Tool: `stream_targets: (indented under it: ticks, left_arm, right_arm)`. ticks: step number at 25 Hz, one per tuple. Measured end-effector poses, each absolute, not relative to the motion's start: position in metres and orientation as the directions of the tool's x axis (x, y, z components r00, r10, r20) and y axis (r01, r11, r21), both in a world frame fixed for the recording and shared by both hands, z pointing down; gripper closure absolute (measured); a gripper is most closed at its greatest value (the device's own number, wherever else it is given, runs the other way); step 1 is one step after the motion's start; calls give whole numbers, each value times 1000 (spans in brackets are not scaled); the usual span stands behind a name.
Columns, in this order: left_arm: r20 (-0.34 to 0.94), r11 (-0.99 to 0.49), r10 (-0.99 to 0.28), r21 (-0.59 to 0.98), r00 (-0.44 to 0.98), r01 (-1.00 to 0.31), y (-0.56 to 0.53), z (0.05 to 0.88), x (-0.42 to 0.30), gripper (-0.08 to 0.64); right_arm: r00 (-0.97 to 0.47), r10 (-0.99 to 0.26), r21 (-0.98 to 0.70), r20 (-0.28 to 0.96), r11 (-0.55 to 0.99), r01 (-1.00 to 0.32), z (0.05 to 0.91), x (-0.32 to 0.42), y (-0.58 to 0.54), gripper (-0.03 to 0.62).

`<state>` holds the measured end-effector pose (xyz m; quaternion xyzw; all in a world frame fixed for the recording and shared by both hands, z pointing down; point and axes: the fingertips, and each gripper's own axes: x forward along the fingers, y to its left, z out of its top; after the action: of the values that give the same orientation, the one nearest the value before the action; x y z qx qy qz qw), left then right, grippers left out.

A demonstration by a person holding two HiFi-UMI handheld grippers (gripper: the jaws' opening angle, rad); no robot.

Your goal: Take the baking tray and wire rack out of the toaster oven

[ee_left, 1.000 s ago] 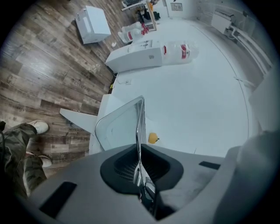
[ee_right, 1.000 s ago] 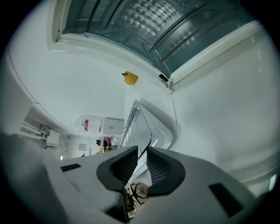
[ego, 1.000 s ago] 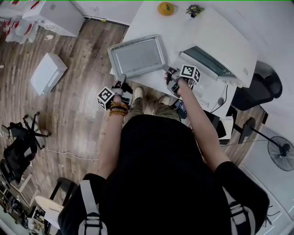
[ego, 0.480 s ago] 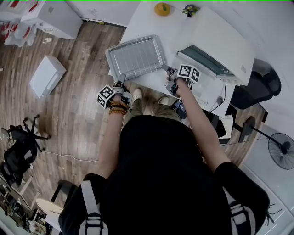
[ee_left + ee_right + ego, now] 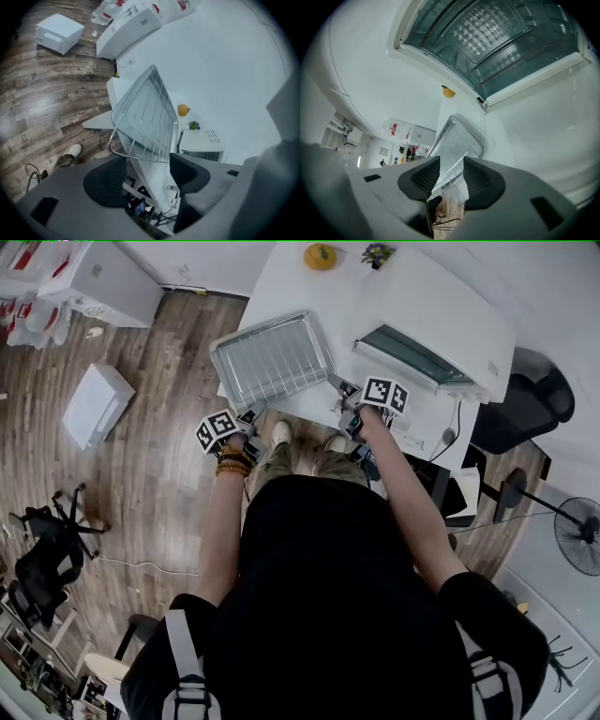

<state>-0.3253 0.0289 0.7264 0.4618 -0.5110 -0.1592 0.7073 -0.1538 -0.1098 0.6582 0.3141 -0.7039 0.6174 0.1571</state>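
The wire rack (image 5: 272, 354) lies on the baking tray (image 5: 221, 345) at the white table's near left corner, left of the open toaster oven (image 5: 441, 329). My left gripper (image 5: 251, 414) is just short of the rack's near left corner. Its jaws are opening, with nothing pressed between them; the rack's front wire (image 5: 140, 157) sits just ahead of the left gripper (image 5: 147, 161). My right gripper (image 5: 339, 390) stands open at the tray's near right corner. In the right gripper view the right gripper (image 5: 451, 164) holds nothing, and the rack (image 5: 457, 140) lies beyond it.
The oven's door (image 5: 412, 354) hangs open toward me, its glass (image 5: 487, 33) above my right jaws. An orange (image 5: 320, 256) and a small plant (image 5: 375, 254) sit at the table's far edge. A white box (image 5: 97, 404) lies on the wooden floor; a black chair (image 5: 530, 413) stands right.
Both grippers, shut on the tray's near corners a second ago, have opened and let go. The left gripper has drawn back a little and rolled; the tray rests on the table.
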Motion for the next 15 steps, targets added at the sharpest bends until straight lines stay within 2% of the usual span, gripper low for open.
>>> stream_targets:
  ticks: [4, 10, 15]
  left_arm:
    - [604, 488, -604, 796, 520, -359, 40, 728, -312, 285]
    - [568, 445, -583, 821, 581, -357, 48, 717, -305, 286]
    - [523, 288, -522, 852, 674, -437, 47, 681, -276, 291]
  right_arm:
    - [-754, -257, -770, 604, 56, -636, 654, -147, -107, 426]
    - [-755, -284, -772, 591, 71, -631, 645, -139, -109, 426]
    - [-762, -320, -770, 563, 133, -625, 627, -137, -116, 426]
